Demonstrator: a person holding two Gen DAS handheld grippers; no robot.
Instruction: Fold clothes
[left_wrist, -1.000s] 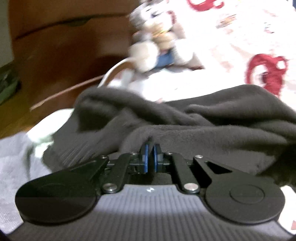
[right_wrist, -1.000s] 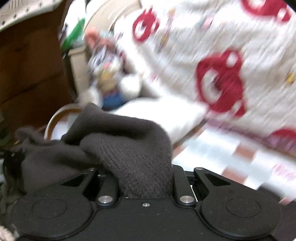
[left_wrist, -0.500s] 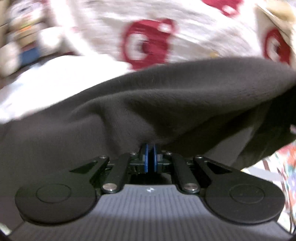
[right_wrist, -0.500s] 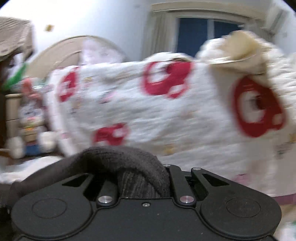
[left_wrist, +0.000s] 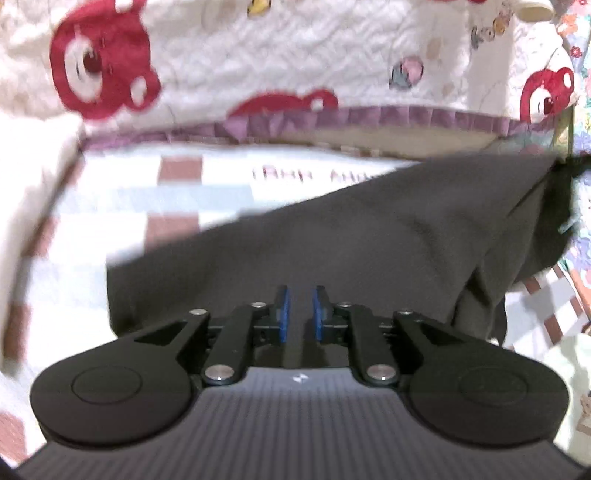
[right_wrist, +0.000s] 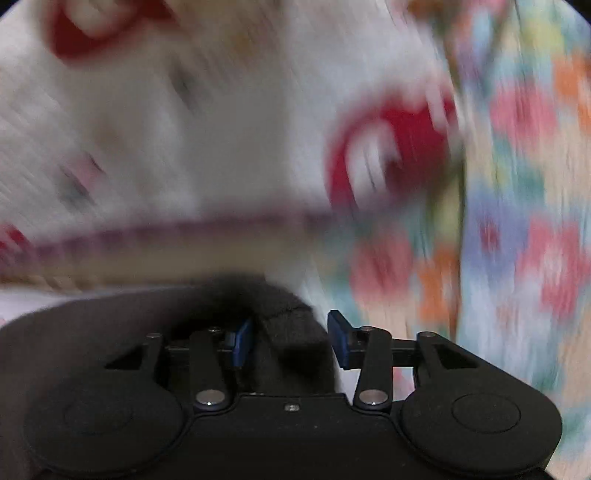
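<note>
A dark grey fleece garment (left_wrist: 369, 229) lies spread on the checked bed sheet (left_wrist: 166, 206) in the left wrist view. My left gripper (left_wrist: 299, 314) is just above it, its blue pads (left_wrist: 282, 314) a small gap apart with nothing between them. In the blurred right wrist view, my right gripper (right_wrist: 290, 339) has its jaws apart, and a ribbed edge of the garment (right_wrist: 291, 332) lies loosely between the pads (right_wrist: 338, 339).
A white quilt with red bear prints and a purple hem (left_wrist: 258, 74) lies bunched behind the garment. A flowered fabric (right_wrist: 517, 184) is on the right.
Both grippers swung over the bed and down, laying the garment flat on the sheet. Both have opened: the left let go of the cloth, and the right loosened its hold.
</note>
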